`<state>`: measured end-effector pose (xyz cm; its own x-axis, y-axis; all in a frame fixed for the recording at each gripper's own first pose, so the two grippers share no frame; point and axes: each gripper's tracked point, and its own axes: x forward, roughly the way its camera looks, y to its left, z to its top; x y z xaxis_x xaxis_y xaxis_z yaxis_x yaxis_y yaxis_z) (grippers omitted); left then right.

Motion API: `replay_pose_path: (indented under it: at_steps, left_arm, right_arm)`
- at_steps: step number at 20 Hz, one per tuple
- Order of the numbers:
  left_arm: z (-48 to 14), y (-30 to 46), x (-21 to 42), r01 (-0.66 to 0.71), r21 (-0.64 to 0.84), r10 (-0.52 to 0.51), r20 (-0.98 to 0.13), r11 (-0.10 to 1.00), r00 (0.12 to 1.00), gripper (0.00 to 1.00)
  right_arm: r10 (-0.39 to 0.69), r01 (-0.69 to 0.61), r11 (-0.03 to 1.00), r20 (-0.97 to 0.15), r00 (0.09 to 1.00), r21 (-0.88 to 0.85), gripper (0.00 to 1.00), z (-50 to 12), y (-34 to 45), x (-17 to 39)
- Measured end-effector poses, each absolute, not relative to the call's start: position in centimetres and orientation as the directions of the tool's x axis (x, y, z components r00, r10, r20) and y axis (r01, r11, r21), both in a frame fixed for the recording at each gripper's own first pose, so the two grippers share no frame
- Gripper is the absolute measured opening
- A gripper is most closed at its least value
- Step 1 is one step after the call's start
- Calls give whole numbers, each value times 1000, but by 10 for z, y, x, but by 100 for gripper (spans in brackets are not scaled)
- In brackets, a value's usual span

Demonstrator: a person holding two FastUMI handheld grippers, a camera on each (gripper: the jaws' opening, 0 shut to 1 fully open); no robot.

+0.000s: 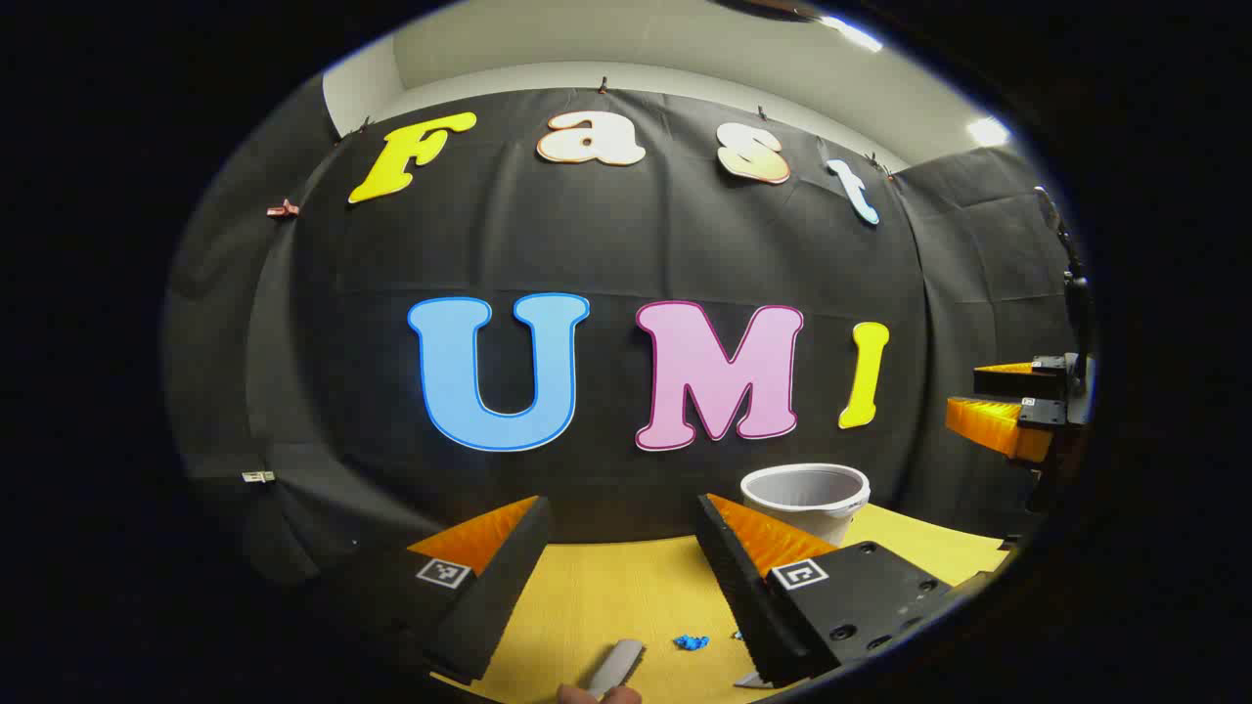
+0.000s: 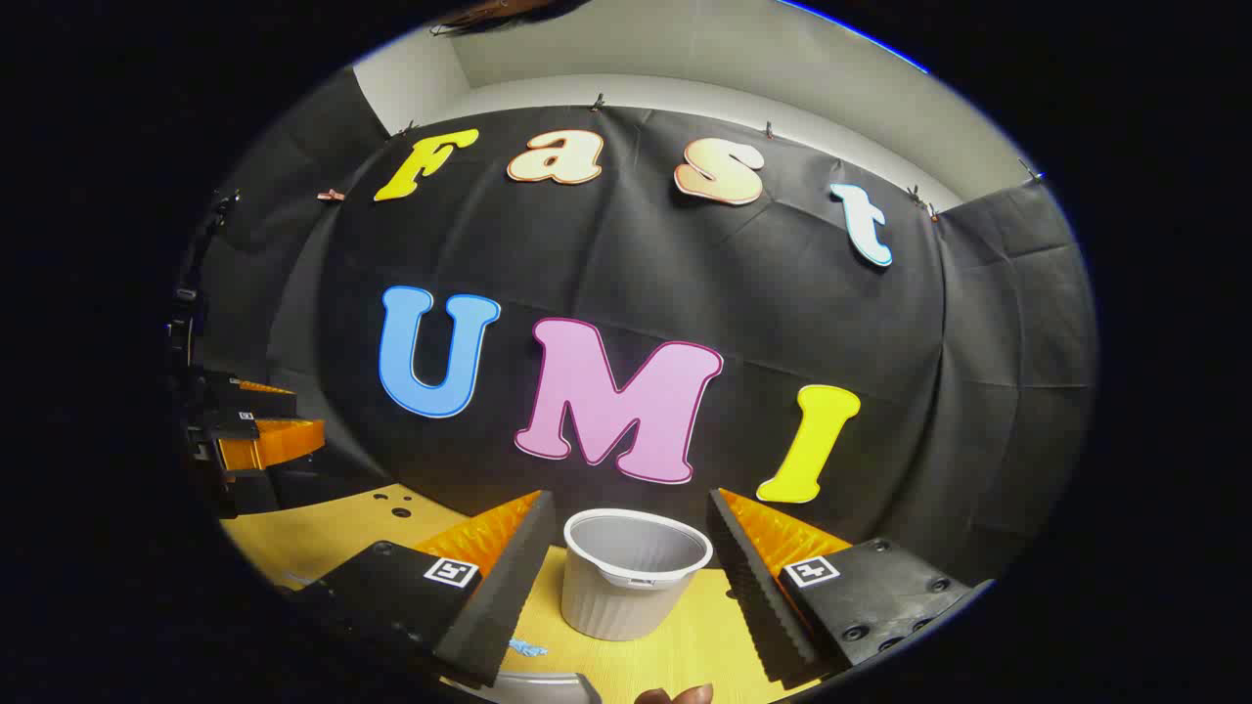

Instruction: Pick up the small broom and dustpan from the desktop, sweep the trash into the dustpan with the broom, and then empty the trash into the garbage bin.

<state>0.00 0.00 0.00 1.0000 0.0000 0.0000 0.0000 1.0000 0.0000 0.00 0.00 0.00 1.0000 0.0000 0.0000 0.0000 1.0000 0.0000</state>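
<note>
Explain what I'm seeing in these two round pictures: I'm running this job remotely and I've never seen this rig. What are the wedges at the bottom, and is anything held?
Each picture comes from a camera that rides on a handheld gripper and looks forward along its two fingers.

In the left gripper view, the wedges are the left gripper, open and holding nothing. Beyond it lies the yellow desktop with blue scraps of trash, a grey handle-like piece at the bottom edge that I cannot identify, and the white bin at right. The right gripper shows far right.

In the right gripper view, the wedges are the right gripper, also open and empty. The bin stands on the desktop ahead of it, untouched.
</note>
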Motion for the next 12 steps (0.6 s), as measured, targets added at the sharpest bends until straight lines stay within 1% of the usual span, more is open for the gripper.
replay_pose_path:
  at_steps: [1, 2, 4, 5, 12]
  left_arm:
    - [0, 0, -1, -2, 5, 2, -2, 1000, 1000, 96]
    - [-2, 1, -1, -2, 5, 2, -3, 1000, 1000, 96]
    - [-3, 3, -1, -3, -1, 3, -6, 1000, 1000, 96]
    - [-3, 3, 0, -6, -2, 6, -6, 1000, 1000, 96]
    - [-4, 6, 2, -14, 0, 14, -6, 1000, 1000, 95]
  right_arm:
    - [2, -2, 1000, -2, 1000, 3, 93, -1, 1, 0]
    - [10, -10, 1000, -8, 1000, 11, 97, -3, 3, -1]
    - [18, -18, 1000, -16, 1000, 14, 97, -4, 6, 1]
    - [23, -23, 1000, -15, 1000, 10, 93, -3, 7, 2]
    - [54, -54, 999, -15, 998, 9, 93, -1, 14, 4]
